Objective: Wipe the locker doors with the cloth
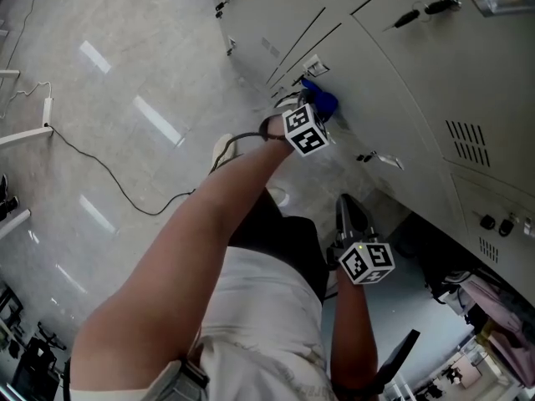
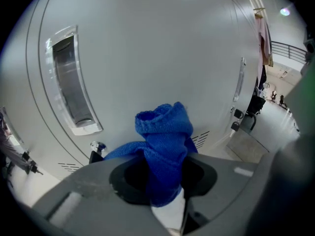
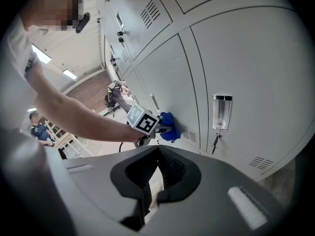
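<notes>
A bunched blue cloth (image 2: 165, 146) is clamped in my left gripper (image 2: 165, 178) and presses against a grey locker door (image 2: 157, 48). In the head view that left gripper (image 1: 316, 115) reaches down to the lower lockers (image 1: 393, 65) with the cloth (image 1: 322, 97) at its tip. The right gripper view shows the same cloth (image 3: 169, 126) near the door's bottom vents. My right gripper (image 3: 156, 173) is shut with nothing between its jaws. It hangs back from the lockers, lower in the head view (image 1: 351, 215).
A label holder (image 2: 74, 82) and a key (image 2: 96, 149) sit on the door left of the cloth. Keys (image 1: 422, 11) hang in upper locks. A black cable (image 1: 109, 170) runs over the shiny floor. An open compartment with clothes (image 1: 493, 307) lies at lower right.
</notes>
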{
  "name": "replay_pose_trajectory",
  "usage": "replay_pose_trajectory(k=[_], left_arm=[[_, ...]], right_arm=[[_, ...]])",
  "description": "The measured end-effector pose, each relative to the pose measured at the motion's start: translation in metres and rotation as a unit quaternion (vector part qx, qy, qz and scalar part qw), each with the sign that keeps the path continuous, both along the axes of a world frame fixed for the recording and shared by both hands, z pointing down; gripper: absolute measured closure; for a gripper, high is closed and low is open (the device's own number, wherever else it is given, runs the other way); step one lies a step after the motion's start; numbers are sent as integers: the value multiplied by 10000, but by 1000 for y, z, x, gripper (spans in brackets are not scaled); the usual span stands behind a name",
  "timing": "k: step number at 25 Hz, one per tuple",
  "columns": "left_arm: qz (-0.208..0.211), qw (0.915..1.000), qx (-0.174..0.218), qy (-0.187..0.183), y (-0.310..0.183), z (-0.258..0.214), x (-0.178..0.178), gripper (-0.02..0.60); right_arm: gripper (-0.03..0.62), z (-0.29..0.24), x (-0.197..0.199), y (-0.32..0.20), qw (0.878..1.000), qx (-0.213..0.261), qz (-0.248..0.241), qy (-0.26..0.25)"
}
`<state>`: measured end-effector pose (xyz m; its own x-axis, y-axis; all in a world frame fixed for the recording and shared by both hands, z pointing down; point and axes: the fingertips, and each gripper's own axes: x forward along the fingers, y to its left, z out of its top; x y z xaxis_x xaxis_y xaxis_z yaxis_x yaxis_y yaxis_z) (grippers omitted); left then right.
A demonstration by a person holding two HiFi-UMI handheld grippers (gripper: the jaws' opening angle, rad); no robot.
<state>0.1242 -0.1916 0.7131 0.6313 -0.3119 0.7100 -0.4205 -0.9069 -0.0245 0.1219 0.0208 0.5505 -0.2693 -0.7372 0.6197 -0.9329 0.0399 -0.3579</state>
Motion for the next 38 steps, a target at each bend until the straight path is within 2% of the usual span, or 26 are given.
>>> replay_pose_trajectory(k=[4, 8, 11, 12, 14, 16, 18, 20, 23, 25, 28, 31, 33, 35, 38], left_arm=[[-263, 9996, -78, -68, -13, 10, -14, 449], [-392, 9984, -350, -186, -19, 28, -31, 449], [-941, 9923, -768, -249, -31, 46, -59, 449], [-1084, 9908, -764, -270, -37, 48, -68, 450], [-1109, 9929, -344, -246, -51, 37, -82, 451], [-911, 9954, 182, -240, -62, 20, -89, 453], [-852, 9948, 498, -236, -69, 8, -96, 453], [-1030, 9926, 622, -175, -76, 0, -109, 454], [-1458, 9875, 578, -158, -84, 1, -137, 456], [-1727, 9836, 511, 44, -88, -4, -150, 456], [-1743, 9808, 436, 757, -84, -35, -143, 456], [-1528, 9791, 403, 1280, -77, -66, -114, 456], [-1331, 9812, 304, 1365, -73, -71, -93, 456], [-1231, 9832, -10, 1349, -70, -64, -79, 455], [-1301, 9806, -487, 1380, -70, -53, -67, 454]], right_arm=[[588, 2, 0, -1, 9999, -59, 80, 39], [588, 4, -5, -4, 9998, -106, 140, 23], [587, 5, -11, -7, 9998, -132, 130, 5], [588, 5, -13, -7, 9998, -145, 131, 3], [588, 6, -15, -7, 9998, -164, 144, 1], [587, 7, -17, -8, 9997, -172, 159, -5], [588, 6, -20, -8, 9997, -172, 161, -5], [586, 4, -21, -7, 9997, -158, 165, -15], [588, 3, -19, -6, 9997, -144, 218, -31], [588, 3, -16, -6, 9995, -143, 270, -43], [588, 5, -17, -6, 9994, -142, 294, -82], [588, 4, -23, -7, 9996, -138, 237, -113], [588, 2, -28, -8, 9997, -114, 186, -126], [586, -1, -28, -8, 9997, -89, 182, -128], [588, -2, -24, -6, 9994, -74, 295, -136]])
